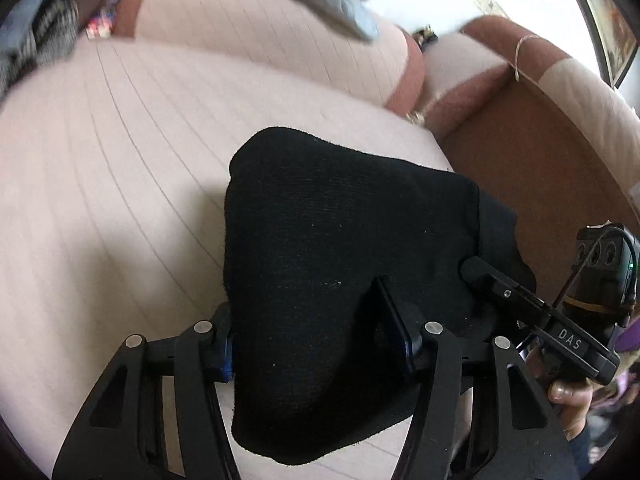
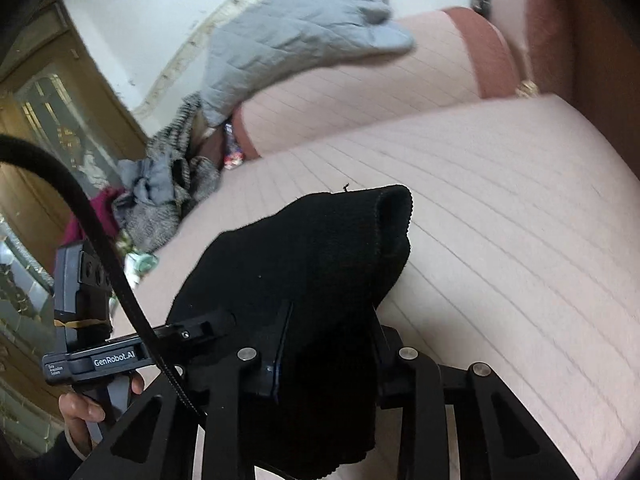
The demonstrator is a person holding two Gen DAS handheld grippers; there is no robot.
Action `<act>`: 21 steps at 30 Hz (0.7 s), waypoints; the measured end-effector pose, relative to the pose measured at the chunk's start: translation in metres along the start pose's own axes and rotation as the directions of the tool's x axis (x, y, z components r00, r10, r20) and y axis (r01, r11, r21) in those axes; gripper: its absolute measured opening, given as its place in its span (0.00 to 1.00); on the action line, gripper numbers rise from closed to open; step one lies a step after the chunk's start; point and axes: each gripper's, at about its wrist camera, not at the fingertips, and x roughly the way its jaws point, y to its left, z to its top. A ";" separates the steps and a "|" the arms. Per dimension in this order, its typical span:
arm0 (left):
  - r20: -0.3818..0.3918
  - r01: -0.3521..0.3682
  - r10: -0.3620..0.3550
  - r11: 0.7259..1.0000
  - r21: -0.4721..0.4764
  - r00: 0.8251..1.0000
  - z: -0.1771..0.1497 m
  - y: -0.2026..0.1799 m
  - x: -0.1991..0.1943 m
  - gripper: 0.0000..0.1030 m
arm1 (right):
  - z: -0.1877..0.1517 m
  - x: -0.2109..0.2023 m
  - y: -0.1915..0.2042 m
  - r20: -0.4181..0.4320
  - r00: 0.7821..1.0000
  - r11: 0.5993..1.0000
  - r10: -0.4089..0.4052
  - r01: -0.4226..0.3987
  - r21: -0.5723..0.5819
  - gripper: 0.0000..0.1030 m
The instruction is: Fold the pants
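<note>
Support surface: sofa seat cushion (image 1: 120,184), pale pink, quilted in thin parallel stitch lines. Black pants (image 1: 340,240) lie bunched on it near the front edge (part draped, so exact contact area unclear). Pile of grey clothes (image 2: 168,196) sits at the far end of the seat. Grey quilted blanket (image 2: 288,36) hangs over the backrest (image 1: 256,36).
</note>
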 end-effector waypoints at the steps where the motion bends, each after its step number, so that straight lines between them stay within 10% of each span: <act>1: 0.019 -0.024 0.024 1.000 0.004 1.000 0.011 0.007 -0.004 0.56 | 0.007 0.007 0.006 0.007 1.000 1.000 0.006 -0.006 -0.009 0.29; 7: -0.024 -0.174 0.174 0.985 -0.017 0.984 0.039 0.053 0.037 0.56 | 0.040 0.079 0.019 0.010 1.000 1.000 -0.016 0.016 -0.010 0.35; 10: -0.049 -0.203 0.201 0.978 -0.037 0.978 0.032 0.067 0.046 0.70 | 0.036 0.117 0.011 -0.085 0.984 0.987 -0.157 0.154 -0.035 0.42; 12: -0.017 -0.200 0.200 0.979 -0.038 0.980 0.030 0.070 0.038 0.72 | 0.029 0.109 0.008 -0.042 0.983 0.982 -0.176 0.173 -0.071 0.54; 21: 0.128 -0.396 0.390 0.918 0.028 0.912 0.024 0.036 -0.006 0.71 | 0.030 0.050 0.019 0.057 0.982 0.978 -0.183 0.187 -0.088 0.55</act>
